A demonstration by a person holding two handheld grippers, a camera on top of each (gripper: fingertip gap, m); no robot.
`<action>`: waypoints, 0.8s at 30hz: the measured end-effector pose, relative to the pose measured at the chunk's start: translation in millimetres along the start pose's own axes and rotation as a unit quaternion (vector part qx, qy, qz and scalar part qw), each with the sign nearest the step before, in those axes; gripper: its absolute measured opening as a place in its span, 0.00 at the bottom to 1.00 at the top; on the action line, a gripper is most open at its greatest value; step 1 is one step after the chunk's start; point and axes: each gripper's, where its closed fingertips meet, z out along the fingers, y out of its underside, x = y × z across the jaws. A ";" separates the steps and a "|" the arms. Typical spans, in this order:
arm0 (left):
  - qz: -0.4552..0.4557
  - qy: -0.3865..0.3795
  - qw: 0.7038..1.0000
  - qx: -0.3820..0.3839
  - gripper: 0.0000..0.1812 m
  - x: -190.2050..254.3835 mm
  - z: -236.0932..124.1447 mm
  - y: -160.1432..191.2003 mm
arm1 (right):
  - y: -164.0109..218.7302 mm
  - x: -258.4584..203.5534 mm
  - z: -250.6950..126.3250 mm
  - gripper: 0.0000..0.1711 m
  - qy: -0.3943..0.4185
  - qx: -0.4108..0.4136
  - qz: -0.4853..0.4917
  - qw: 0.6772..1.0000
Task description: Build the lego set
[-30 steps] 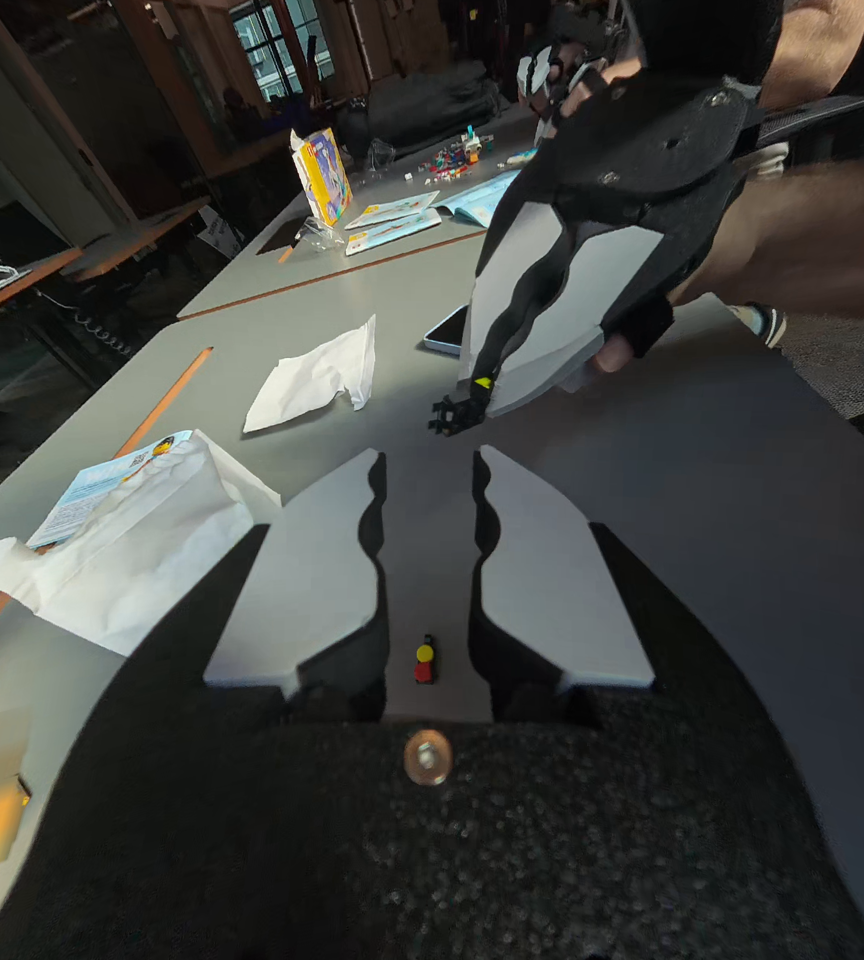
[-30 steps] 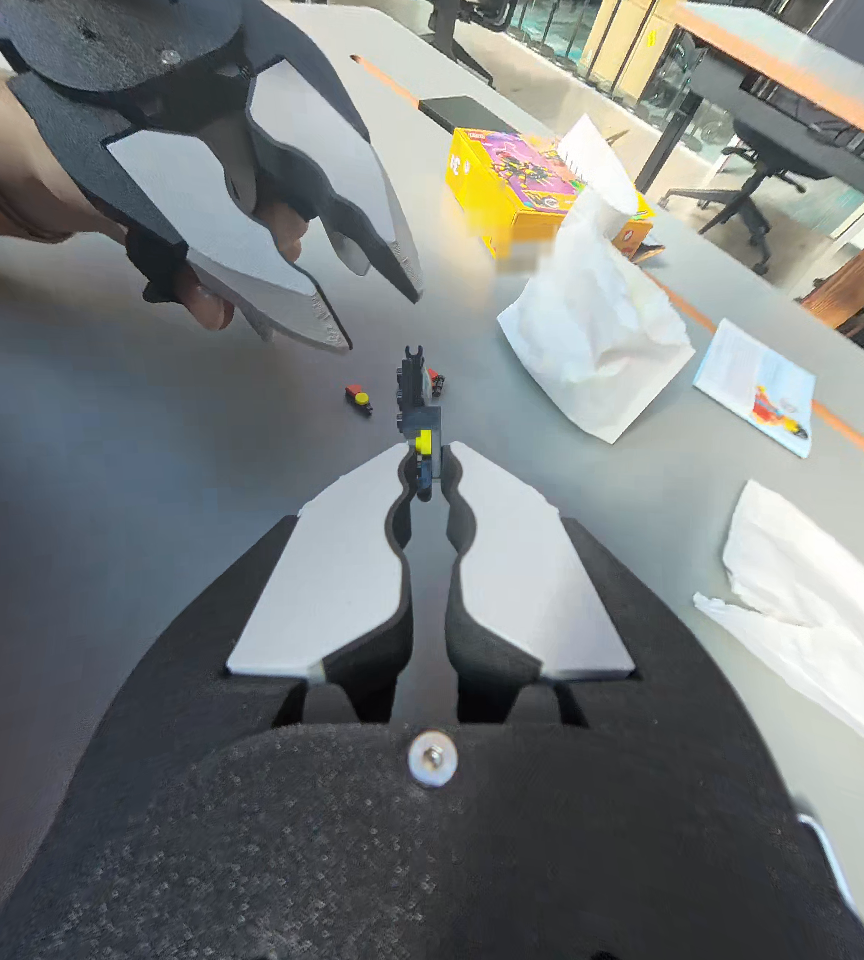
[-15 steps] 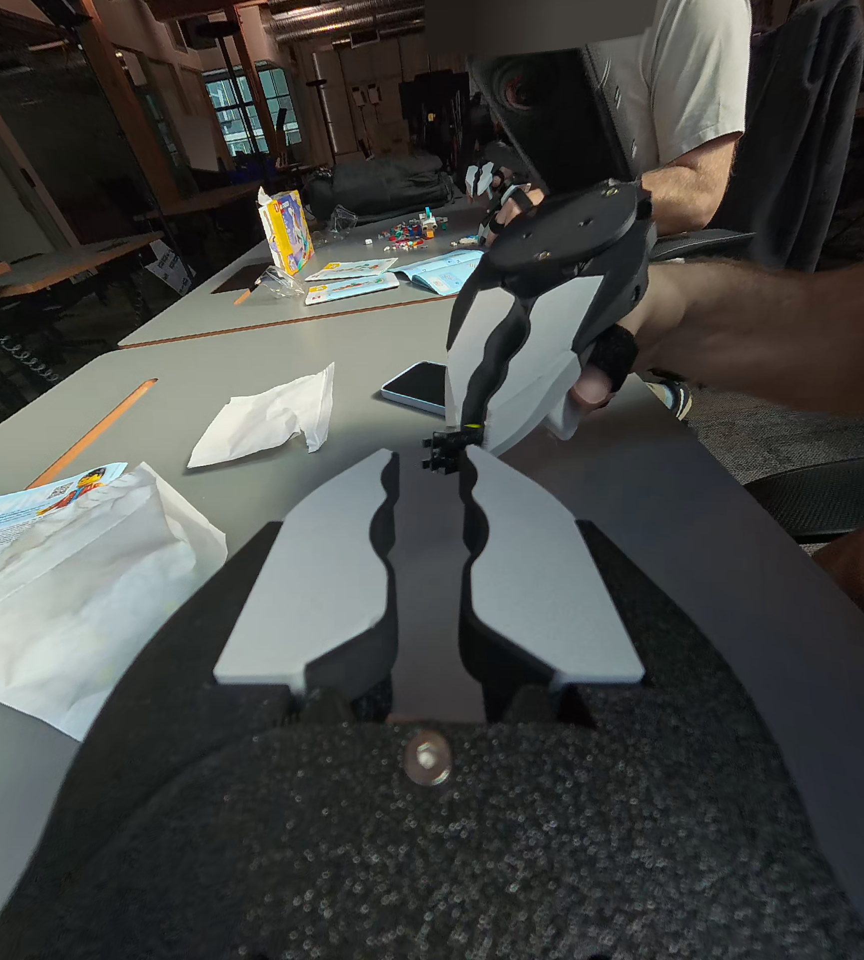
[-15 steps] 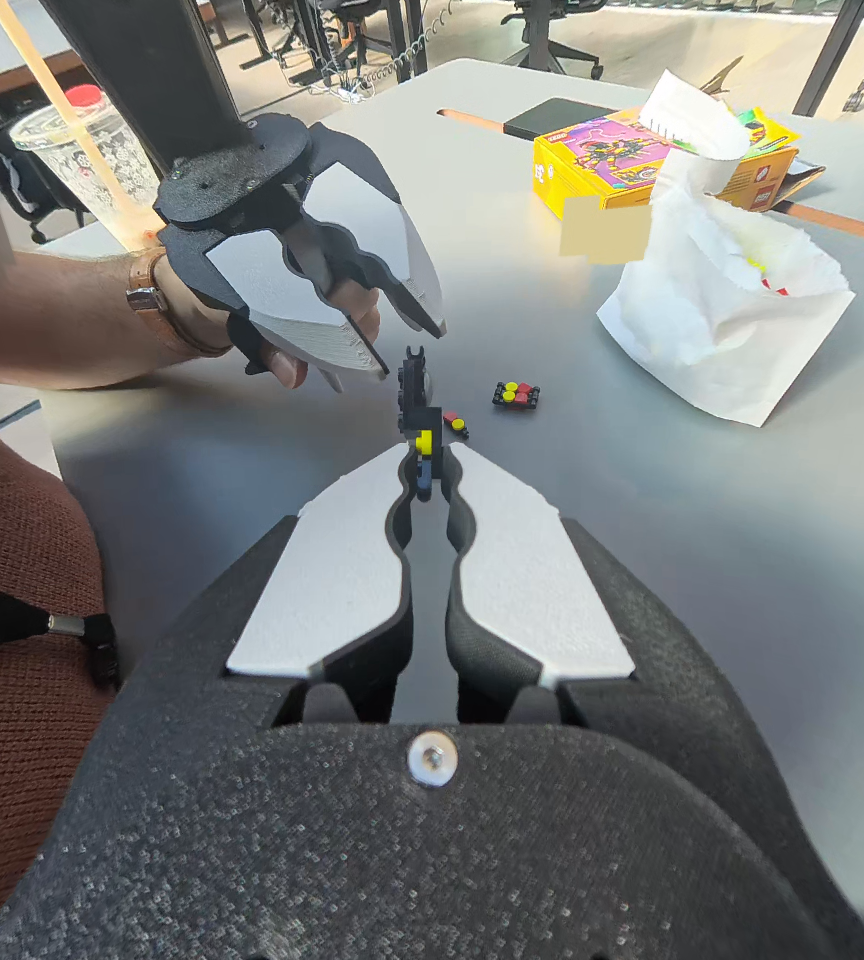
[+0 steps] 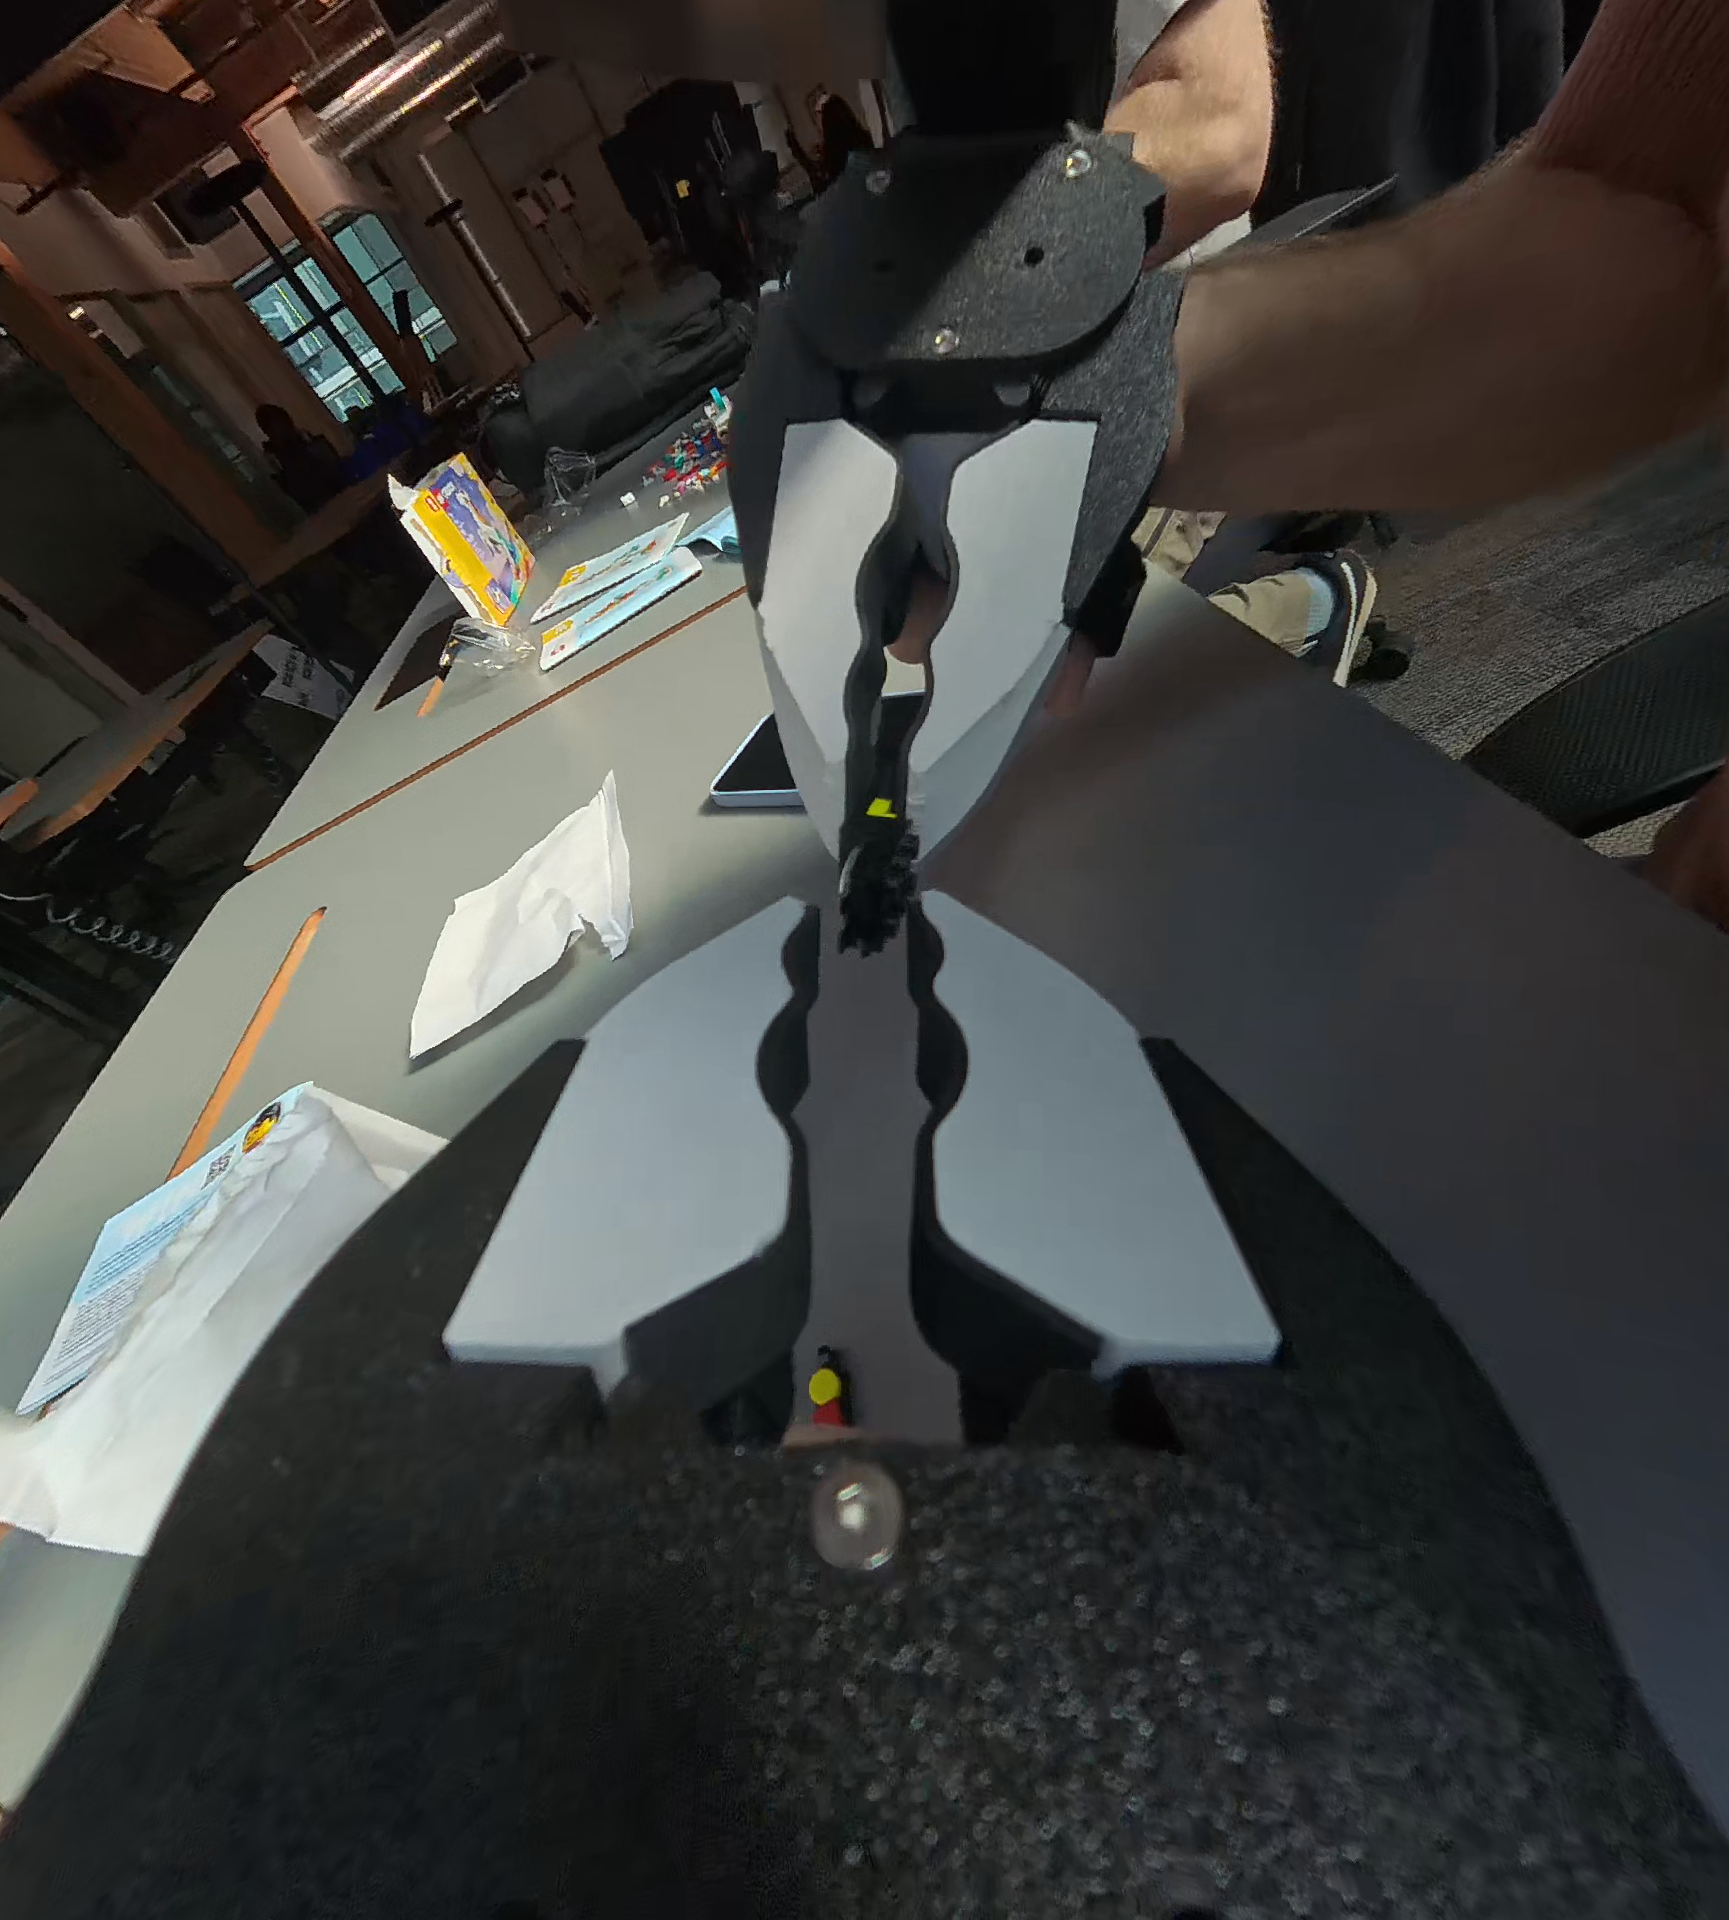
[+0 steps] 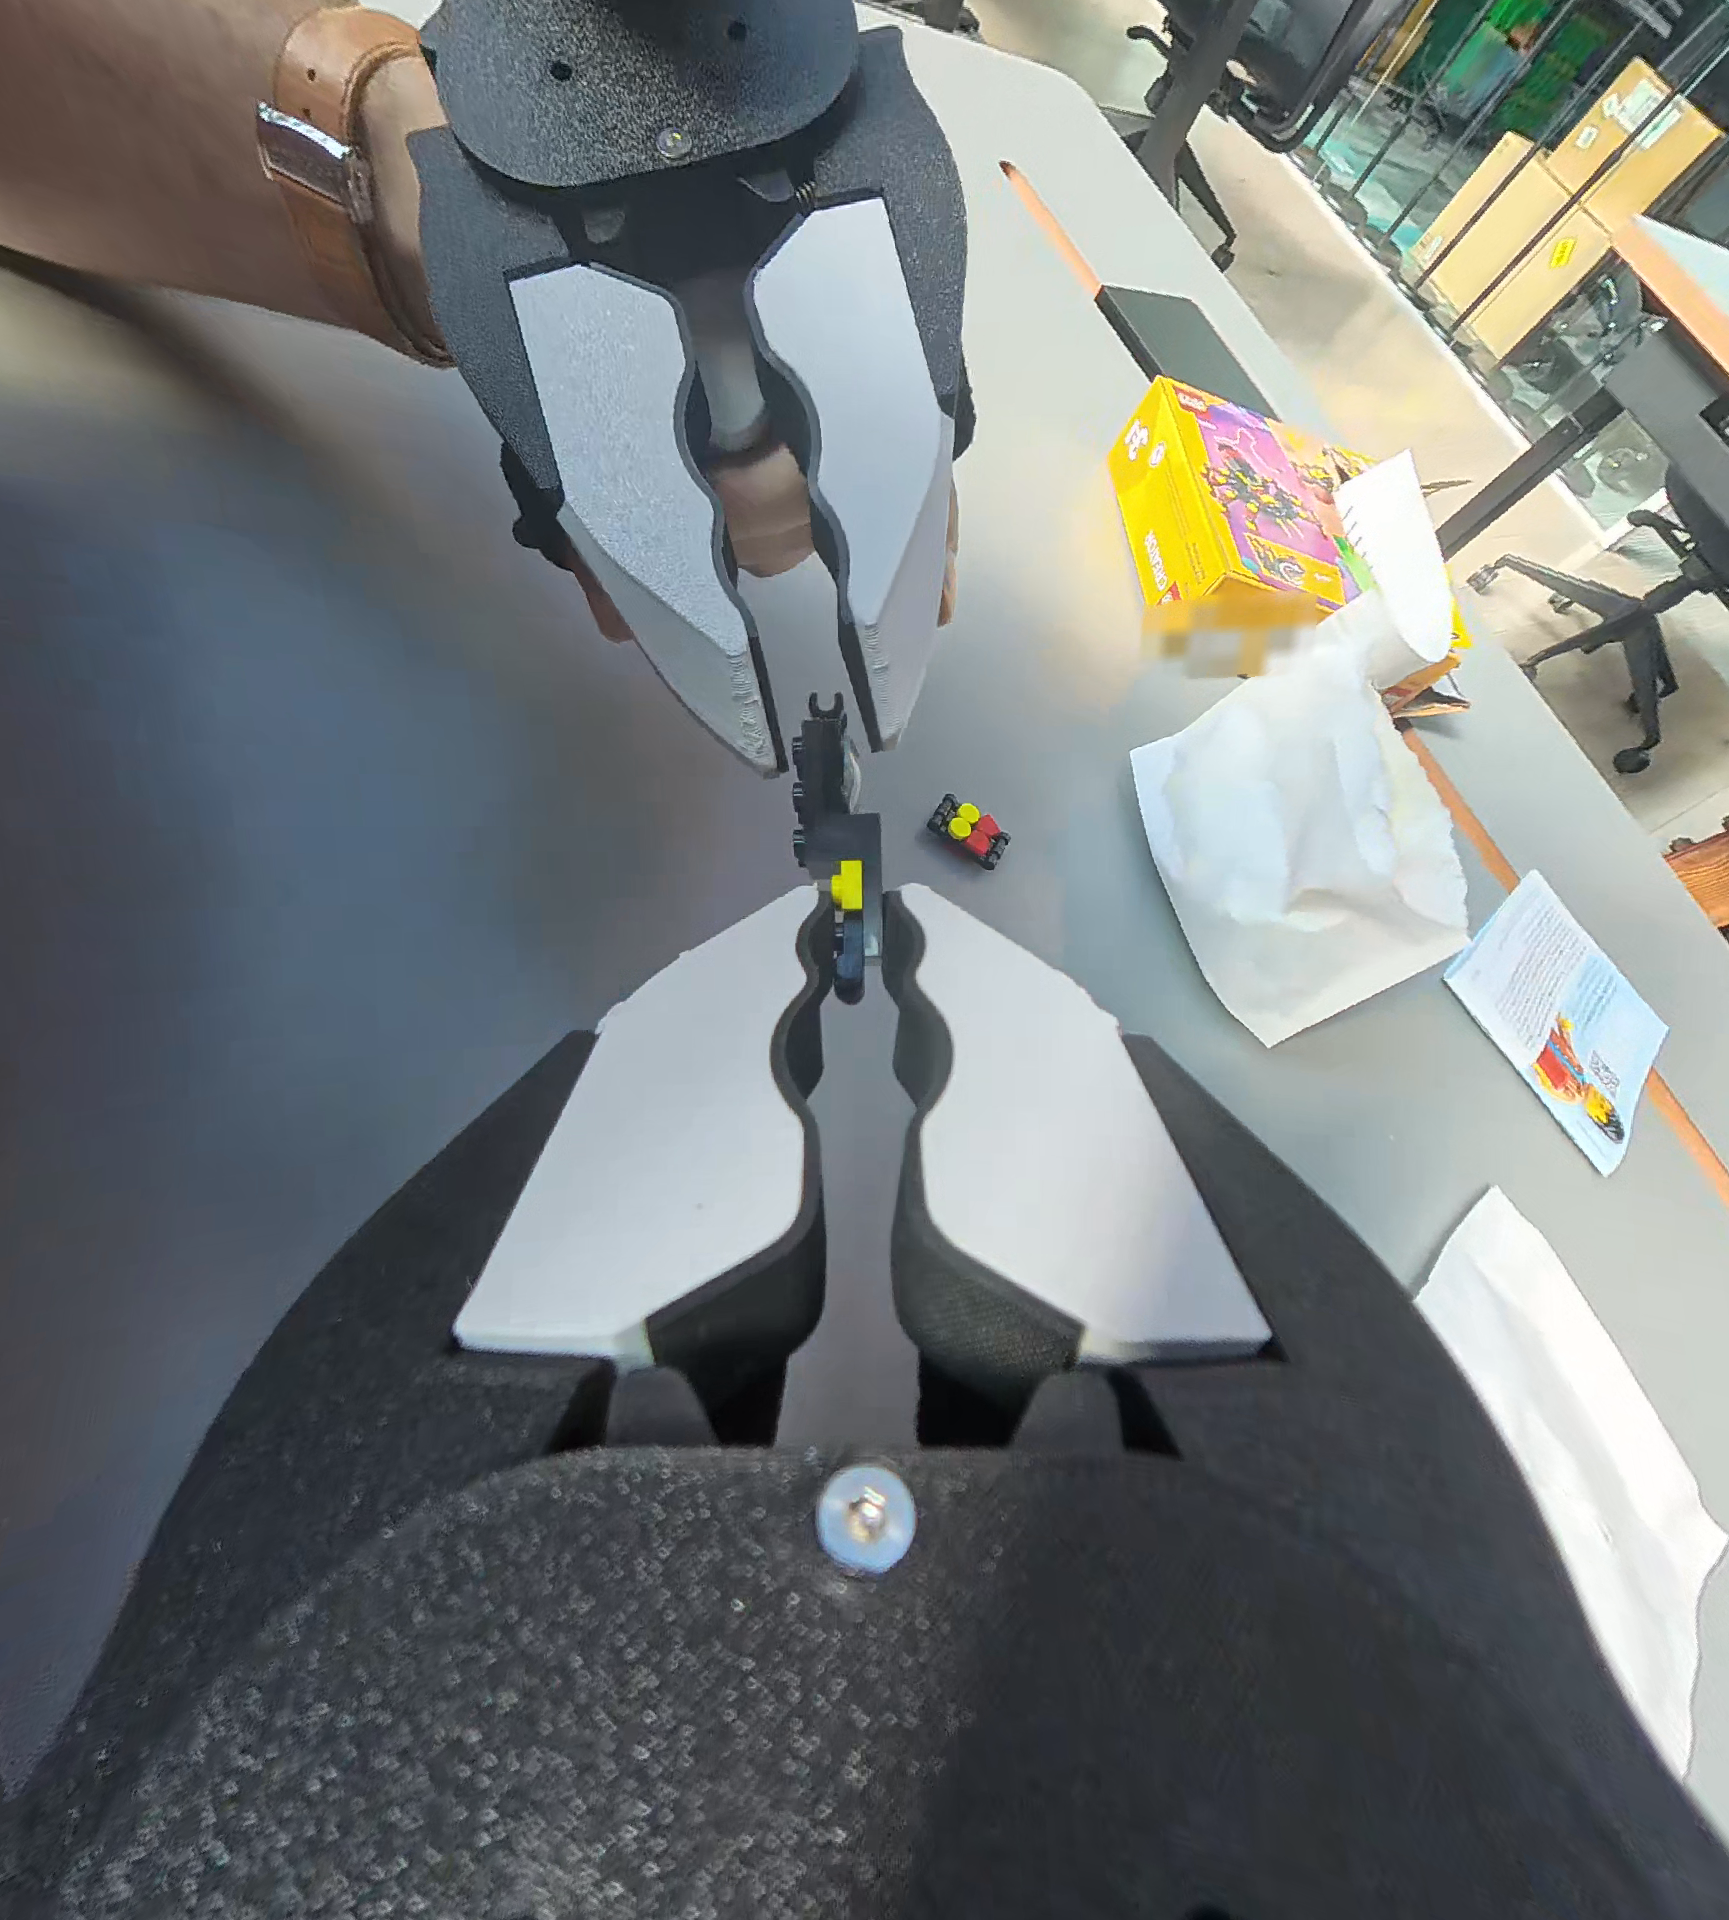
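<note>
Grey table (image 6: 1203,1143) in an open office, chairs and cardboard boxes behind. Right gripper (image 6: 852,906) nearly closed, clamping the lower end of a black lego assembly (image 6: 832,821) bearing a yellow stud, held clear of the table. Left gripper (image 6: 818,727) faces it from 12 o'clock, jaws parted slightly, tips flanking the assembly's upper clip end; contact cannot be told. Small black piece with yellow and red studs (image 6: 969,829) lies on the table at 3 o'clock of the assembly. White paper bag (image 6: 1296,831), yellow lego box (image 6: 1224,509) and instruction leaflet (image 6: 1556,1029) at 2–3 o'clock.
</note>
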 end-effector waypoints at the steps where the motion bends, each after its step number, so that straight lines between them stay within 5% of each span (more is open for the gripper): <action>1: -0.001 0.007 1.000 0.001 0.07 2.0 0.4 -0.7 | -0.1 0.1 -0.5 0.05 -0.001 -0.002 -0.005 1.000; 15: -0.034 0.106 0.994 -0.018 0.04 31.0 -3.4 2.9 | 8.5 -24.8 0.8 0.05 -0.064 -0.060 -0.127 0.988; 20: -0.201 0.119 0.972 0.011 0.04 28.0 -5.1 12.5 | 13.7 -22.4 8.6 0.05 -0.006 -0.074 -0.239 0.968; 24: -0.356 0.138 0.923 0.046 0.04 25.3 -5.1 18.2 | 17.8 -18.4 13.5 0.06 0.045 -0.078 -0.360 0.929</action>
